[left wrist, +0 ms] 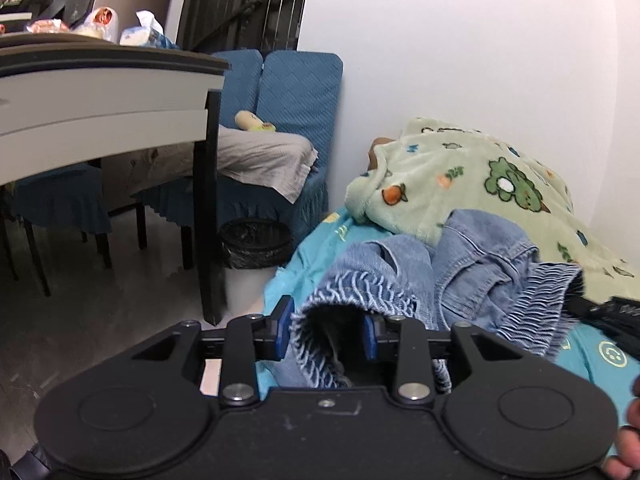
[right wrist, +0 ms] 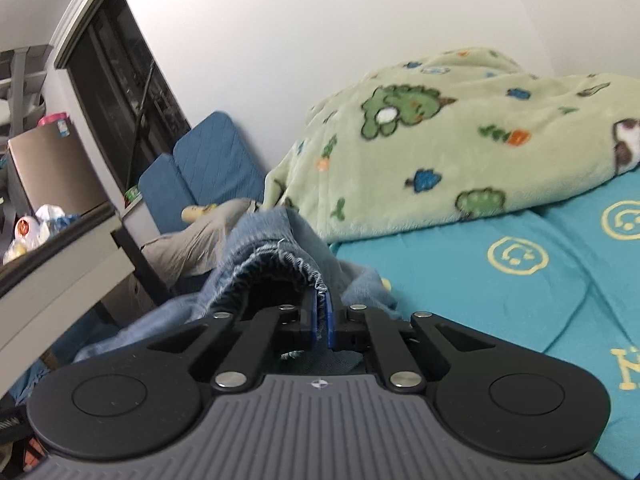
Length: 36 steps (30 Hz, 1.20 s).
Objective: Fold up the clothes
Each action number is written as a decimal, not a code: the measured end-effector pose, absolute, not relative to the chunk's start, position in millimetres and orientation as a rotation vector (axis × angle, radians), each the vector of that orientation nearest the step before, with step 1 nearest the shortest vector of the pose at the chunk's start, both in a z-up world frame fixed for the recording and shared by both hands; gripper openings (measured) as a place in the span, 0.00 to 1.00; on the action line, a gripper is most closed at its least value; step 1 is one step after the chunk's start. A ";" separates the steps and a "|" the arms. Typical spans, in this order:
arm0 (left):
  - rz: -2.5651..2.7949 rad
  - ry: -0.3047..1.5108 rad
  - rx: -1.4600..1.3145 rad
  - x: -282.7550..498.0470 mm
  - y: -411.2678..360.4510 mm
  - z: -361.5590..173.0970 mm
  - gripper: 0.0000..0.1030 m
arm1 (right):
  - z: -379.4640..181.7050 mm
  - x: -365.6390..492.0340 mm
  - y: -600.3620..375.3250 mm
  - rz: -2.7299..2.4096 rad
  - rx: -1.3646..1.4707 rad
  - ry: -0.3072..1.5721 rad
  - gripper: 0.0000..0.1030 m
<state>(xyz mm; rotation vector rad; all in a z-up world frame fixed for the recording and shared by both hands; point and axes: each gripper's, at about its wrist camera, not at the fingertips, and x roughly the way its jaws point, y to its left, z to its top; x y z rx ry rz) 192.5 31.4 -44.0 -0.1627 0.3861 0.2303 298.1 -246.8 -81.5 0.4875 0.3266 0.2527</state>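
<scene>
A blue denim garment point(left wrist: 472, 264) with a gathered elastic waistband lies crumpled on the turquoise bed sheet point(left wrist: 320, 248). My left gripper point(left wrist: 326, 334) is open, its blue pads on either side of a fold of the waistband point(left wrist: 320, 312). In the right wrist view my right gripper point(right wrist: 320, 320) is shut on the waistband edge point(right wrist: 280, 268) of the same denim garment, holding it a little above the sheet point(right wrist: 500, 292). The right gripper's black body shows at the right edge of the left wrist view point(left wrist: 612, 312).
A green cartoon-print fleece blanket point(left wrist: 480, 176) point(right wrist: 460, 140) is heaped by the white wall. A white table with black legs point(left wrist: 120, 92), blue-covered chairs point(left wrist: 280, 88) with beige cloth, and a black-lined bin point(left wrist: 256, 244) stand left of the bed.
</scene>
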 end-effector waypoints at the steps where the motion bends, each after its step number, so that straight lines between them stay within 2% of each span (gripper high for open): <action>1: 0.231 0.389 -0.160 192.2 31.3 -43.5 0.30 | -76.6 294.0 -247.5 0.244 0.489 0.320 0.04; 7: 0.210 0.422 -0.103 187.2 25.1 -46.9 0.30 | -52.3 266.1 -262.6 0.167 0.485 0.285 0.03; 21: 0.140 0.463 -0.057 187.1 13.8 -54.8 0.30 | -98.4 229.7 -295.0 -0.059 0.563 0.445 0.04; 36: 0.111 0.457 -0.075 195.1 13.5 -60.5 0.31 | -119.2 231.7 -280.8 -0.079 0.468 0.460 0.06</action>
